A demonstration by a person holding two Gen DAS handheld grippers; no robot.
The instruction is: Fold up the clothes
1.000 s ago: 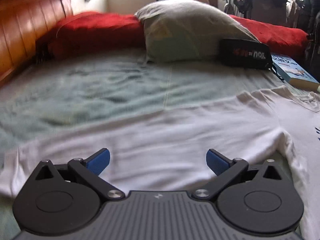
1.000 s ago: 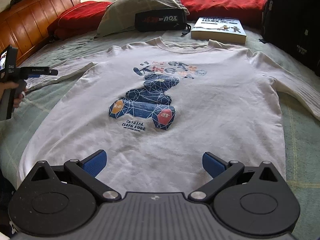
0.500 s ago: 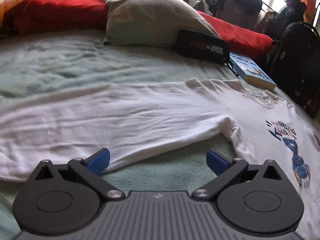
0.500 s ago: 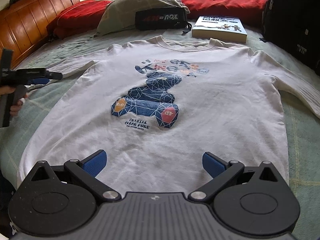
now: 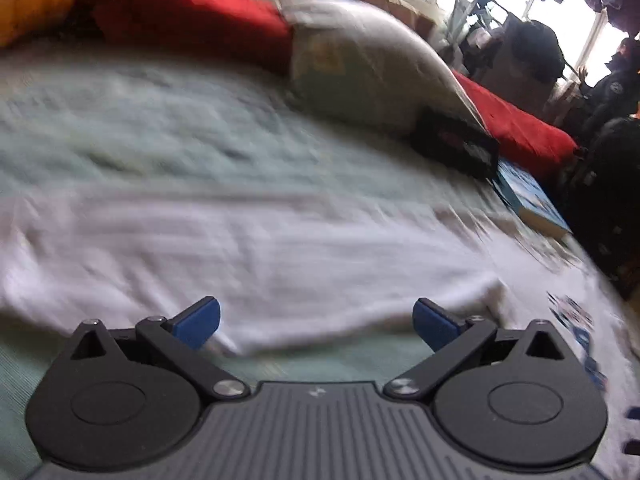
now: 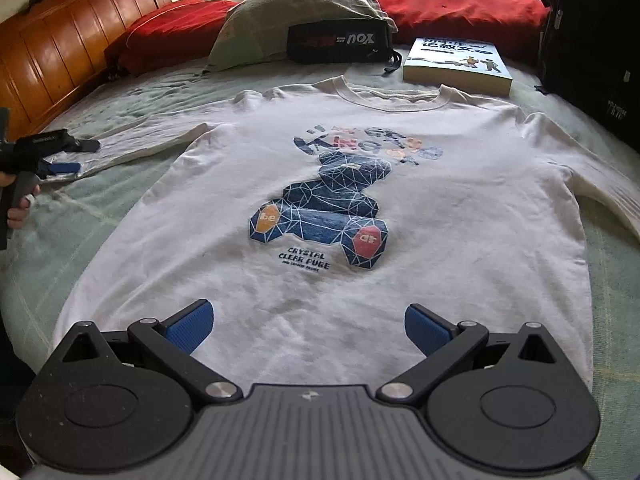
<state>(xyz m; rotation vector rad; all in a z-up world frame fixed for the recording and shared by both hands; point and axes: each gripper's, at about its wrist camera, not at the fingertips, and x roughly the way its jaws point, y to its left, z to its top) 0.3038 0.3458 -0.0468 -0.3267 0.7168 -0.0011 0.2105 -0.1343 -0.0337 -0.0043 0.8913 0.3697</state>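
One garment: white long-sleeved shirt (image 6: 328, 208) spread flat, print side up, on the pale green bedcover (image 6: 120, 92).
Long axis: hem beside the right-wrist camera, collar (image 6: 390, 102) at the far end, pointing toward the pillows.
Sleeves: both stretched outward from the shoulders; the one on the left side of the view runs toward the wooden headboard (image 6: 60, 52).
Left gripper (image 6: 66, 158): low over that sleeve's end, fingers spread apart, nothing between them; a hand (image 6: 18, 204) holds its grip.
Right gripper (image 6: 308, 326): over the hem, jaws wide, gripping nothing.
Left-wrist view only: motion-blurred; sleeve (image 5: 248, 256) lies crosswise in front of the blue fingertips (image 5: 198, 320).
Right-wrist view only: bear print, book (image 6: 458, 64) and black pouch (image 6: 340, 42) just past the collar.
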